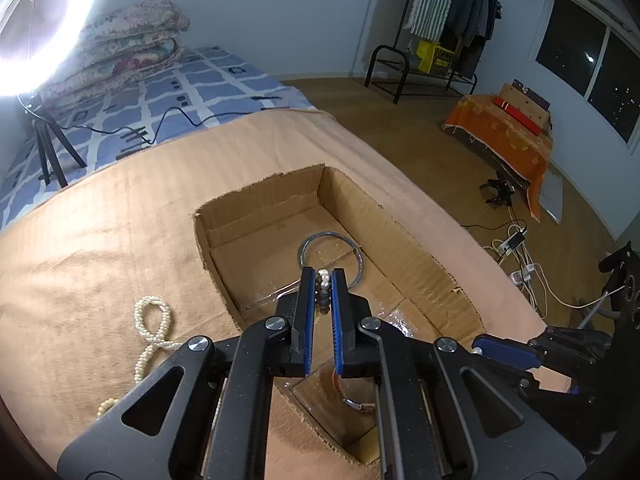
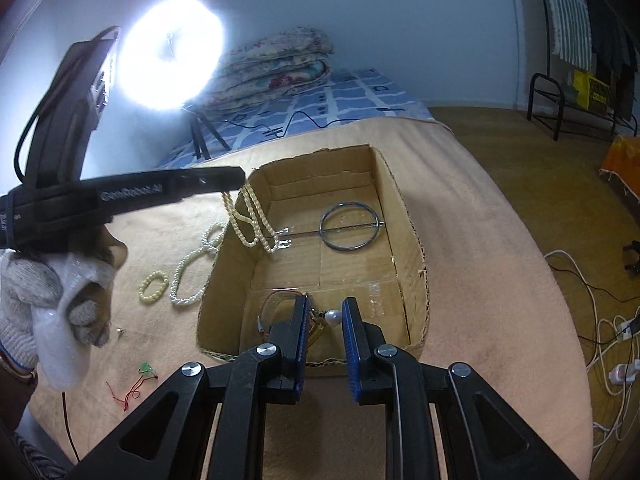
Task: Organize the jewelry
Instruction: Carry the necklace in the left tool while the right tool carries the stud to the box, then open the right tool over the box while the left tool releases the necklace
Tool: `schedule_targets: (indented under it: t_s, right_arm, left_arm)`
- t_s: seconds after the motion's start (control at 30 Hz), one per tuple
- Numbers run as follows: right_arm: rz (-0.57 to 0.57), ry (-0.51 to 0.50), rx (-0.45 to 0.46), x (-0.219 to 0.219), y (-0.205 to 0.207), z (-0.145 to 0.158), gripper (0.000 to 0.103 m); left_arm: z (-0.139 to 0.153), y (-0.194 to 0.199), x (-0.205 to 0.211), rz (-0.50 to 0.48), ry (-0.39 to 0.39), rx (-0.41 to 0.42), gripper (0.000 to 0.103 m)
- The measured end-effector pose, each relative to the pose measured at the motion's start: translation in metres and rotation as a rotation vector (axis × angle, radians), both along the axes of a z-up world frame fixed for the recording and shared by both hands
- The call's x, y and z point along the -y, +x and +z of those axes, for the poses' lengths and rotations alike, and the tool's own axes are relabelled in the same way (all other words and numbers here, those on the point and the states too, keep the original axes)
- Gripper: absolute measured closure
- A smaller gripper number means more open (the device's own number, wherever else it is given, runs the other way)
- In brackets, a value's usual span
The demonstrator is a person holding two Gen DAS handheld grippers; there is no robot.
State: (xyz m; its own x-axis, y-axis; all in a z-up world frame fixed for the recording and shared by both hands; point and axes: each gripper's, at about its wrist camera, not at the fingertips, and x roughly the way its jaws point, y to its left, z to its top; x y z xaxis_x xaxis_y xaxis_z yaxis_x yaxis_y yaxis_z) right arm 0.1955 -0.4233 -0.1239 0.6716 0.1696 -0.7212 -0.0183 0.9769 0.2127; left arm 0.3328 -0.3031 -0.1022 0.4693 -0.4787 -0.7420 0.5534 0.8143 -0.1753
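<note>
**Pearl strand hangs over the box**

We have the left gripper [image 1: 324,276] clamped on a pearl necklace [image 2: 252,220], beads pinched between its blue pads [image 1: 309,312]. From the right wrist view, the strand dangles in loops from the fingertips, right above the near-left wall of the cardboard box [image 2: 416,240], its lowest loops hanging inside the box, near a metal ring [image 2: 354,226] lying on the box floor. Whether the loops touch the floor, we cannot tell.

Our right gripper [image 2: 325,316] sits low at the near end of the box with its jaws parted, holding nothing. A single round pearl [image 2: 333,317] shows between its fingertips, beside a small tangle of wire pieces on the box floor.

Outside the box, on the tan blanket [image 2: 480,280], lie a small bead bracelet [image 2: 153,282] and a longer white strand [image 2: 192,264], just left of the box wall. A red and green string [image 2: 136,384] lies nearer to us.
</note>
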Motion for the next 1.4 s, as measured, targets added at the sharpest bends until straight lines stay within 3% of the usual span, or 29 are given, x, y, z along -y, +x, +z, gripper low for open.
schedule_targets:
  t_s: [0.53, 1.1, 1.4]
  right_arm:
    - [-0.001, -0.007, -0.025, 0.000, 0.005, -0.009, 0.088]
    - [-0.002, -0.027, -0.043, -0.003, 0.008, -0.015, 0.087]
    - [-0.018, -0.035, -0.041, -0.001, 0.006, -0.014, 0.072]
  left_arm:
    - [-0.029, 0.009, 0.023, -0.007, 0.055, -0.053, 0.098]
    - [-0.039, 0.009, 0.029, -0.008, 0.069, -0.087, 0.098]
    - [-0.042, 0.012, 0.030, -0.002, 0.076, -0.099, 0.097]
